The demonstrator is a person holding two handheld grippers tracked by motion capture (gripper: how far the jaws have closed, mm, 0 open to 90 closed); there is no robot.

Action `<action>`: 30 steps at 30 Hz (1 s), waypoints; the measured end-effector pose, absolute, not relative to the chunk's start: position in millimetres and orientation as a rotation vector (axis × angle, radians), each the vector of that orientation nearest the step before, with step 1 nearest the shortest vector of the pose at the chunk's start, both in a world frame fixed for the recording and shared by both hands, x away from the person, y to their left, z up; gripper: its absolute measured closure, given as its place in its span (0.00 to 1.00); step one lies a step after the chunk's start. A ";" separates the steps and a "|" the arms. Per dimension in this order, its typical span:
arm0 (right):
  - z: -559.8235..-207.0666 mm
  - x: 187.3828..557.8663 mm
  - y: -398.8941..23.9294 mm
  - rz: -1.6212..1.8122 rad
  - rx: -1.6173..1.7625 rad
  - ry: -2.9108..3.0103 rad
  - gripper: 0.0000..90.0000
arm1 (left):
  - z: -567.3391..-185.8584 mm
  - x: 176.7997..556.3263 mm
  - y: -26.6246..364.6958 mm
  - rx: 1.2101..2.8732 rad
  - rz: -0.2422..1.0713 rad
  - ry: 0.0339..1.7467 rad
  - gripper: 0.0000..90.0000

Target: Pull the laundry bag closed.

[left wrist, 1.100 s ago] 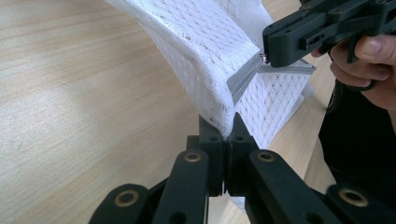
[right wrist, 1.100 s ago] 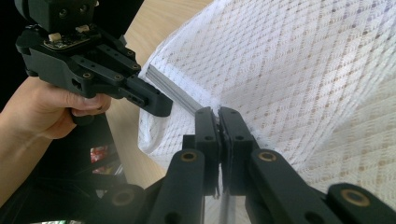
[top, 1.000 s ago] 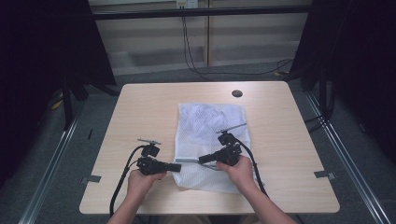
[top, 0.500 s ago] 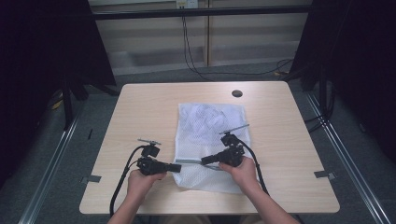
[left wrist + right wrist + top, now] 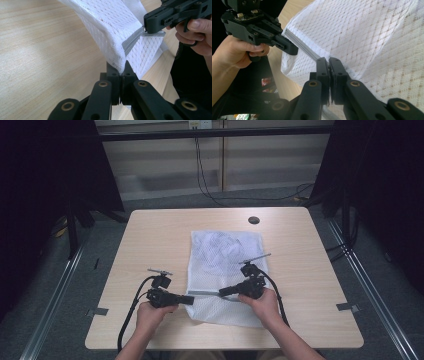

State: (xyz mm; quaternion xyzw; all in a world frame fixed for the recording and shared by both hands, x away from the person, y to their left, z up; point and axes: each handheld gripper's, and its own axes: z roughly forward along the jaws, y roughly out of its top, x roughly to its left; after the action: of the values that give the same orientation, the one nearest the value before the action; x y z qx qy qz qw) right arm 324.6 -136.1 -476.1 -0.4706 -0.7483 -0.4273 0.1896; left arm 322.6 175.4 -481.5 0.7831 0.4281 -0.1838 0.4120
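A white mesh bag (image 5: 225,251) lies flat in the middle of the wooden table (image 5: 150,235). Its near part is lifted, with a grey zipper strip (image 5: 206,293) stretched between my two grippers. My left gripper (image 5: 191,298) is shut on the bag's mesh edge (image 5: 117,53) at the strip's left end. My right gripper (image 5: 221,292) is shut on the grey zipper strip (image 5: 305,48) at its other end. The left gripper (image 5: 295,51) and the right gripper (image 5: 145,28) face each other a short way apart. What sits between the right jaws besides the strip is hidden.
A dark round hole (image 5: 254,220) sits in the tabletop at the back right of the bag. Black cables (image 5: 126,320) trail from both grippers toward the near edge. Bare wood lies left and right of the bag. Dark curtains and metal rails flank the table.
My right gripper has edged slightly to the right along the zipper strip. The left gripper and the bag's far part have stayed put.
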 end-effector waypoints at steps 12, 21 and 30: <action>-476.5 324.8 -136.1 -1.201 -1.318 -2.106 0.97 | -482.0 322.3 175.7 1.982 -0.464 1.076 0.99; -475.7 325.3 -138.6 -1.206 -1.316 -2.103 0.97 | -482.8 322.3 175.5 1.993 -0.453 1.071 0.99; -477.0 326.3 -141.5 -1.201 -1.321 -2.092 0.97 | -483.1 322.9 176.9 1.979 -0.472 1.075 0.99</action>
State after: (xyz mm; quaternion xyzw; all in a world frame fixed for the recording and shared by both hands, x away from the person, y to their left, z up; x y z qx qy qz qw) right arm 326.3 -141.5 -477.0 -0.4712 -0.7461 -0.4283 0.1947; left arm 322.9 176.9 -483.1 0.7851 0.4267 -0.1874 0.4081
